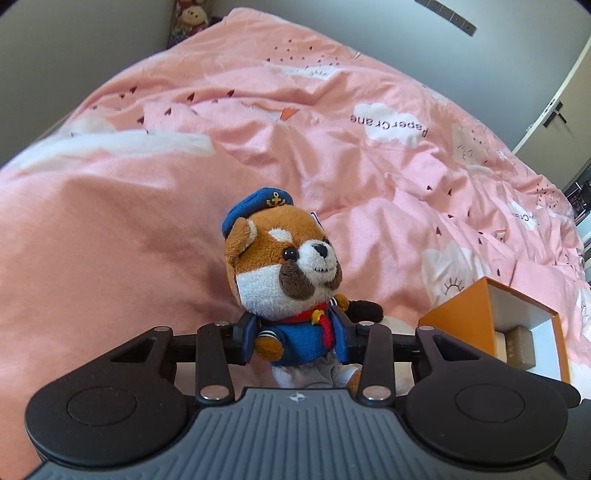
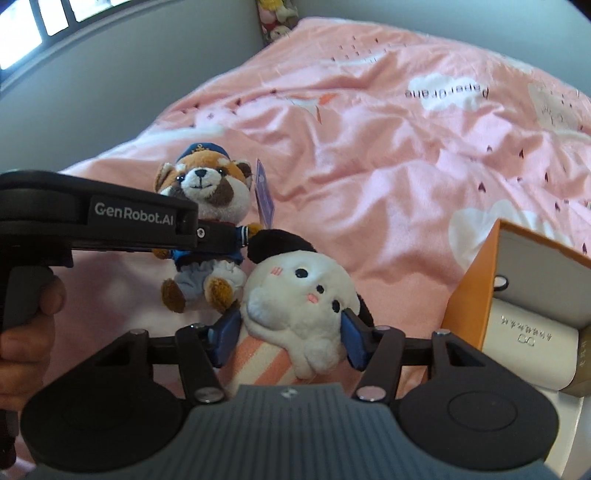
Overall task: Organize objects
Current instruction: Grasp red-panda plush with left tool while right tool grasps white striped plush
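Both wrist cameras look forward and steeply down along their fingers, close over the pink bedspread. Both views share the sailor plush, the orange box and the bed's far corner; the right view sees that plush from its front, slightly farther off.

Pink duvet with white clouds fills my bed, rumpled. Grey wall behind it, bright windows up left. White door off right.

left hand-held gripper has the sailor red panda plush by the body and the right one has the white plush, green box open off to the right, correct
Not quite: the box is orange, not green, as the left wrist view shows. The rest stands: the left hand-held gripper grips the sailor red panda plush, and the right hand-held gripper has the white plush.
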A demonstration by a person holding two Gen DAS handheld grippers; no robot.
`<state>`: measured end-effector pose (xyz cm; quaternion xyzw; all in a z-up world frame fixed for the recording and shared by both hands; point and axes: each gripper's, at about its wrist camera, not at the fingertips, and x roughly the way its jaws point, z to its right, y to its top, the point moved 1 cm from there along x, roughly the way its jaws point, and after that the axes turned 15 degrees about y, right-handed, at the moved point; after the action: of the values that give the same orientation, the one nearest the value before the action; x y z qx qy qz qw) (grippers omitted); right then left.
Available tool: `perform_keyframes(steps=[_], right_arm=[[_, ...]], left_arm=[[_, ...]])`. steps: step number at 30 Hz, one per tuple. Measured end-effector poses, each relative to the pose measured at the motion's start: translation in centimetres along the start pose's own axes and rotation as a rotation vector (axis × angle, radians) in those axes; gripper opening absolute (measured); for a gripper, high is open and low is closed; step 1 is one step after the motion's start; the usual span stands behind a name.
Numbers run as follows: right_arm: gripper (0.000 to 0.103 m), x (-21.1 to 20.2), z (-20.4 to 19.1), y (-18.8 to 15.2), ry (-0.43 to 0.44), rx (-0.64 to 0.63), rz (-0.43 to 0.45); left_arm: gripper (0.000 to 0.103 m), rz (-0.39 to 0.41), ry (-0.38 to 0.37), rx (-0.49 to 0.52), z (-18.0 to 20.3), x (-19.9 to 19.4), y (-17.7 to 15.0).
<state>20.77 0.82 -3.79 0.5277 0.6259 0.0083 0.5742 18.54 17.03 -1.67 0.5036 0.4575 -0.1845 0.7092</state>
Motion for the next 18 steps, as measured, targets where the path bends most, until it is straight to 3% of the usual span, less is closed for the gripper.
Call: perform_keyframes(steps=[8, 13, 18], right_arm=[[0.059, -6.3, -2.7, 0.1, 0.025, -0.111, 0.128], [0.059, -11.2, -2.5, -0.2, 0.025, -0.164, 0.181], [0.059, -16.6, -0.7, -0.9, -0.015, -0.171, 0.233]], left_arm=[[0.044, 0.111, -0.056, 0.009, 0.1, -6.5, 0.4], [0.044, 0.149, -0.166, 0.011, 1.2, -10.3, 0.7], [0.044, 0.171, -0.287, 0.077, 4.4, -13.0, 0.7]])
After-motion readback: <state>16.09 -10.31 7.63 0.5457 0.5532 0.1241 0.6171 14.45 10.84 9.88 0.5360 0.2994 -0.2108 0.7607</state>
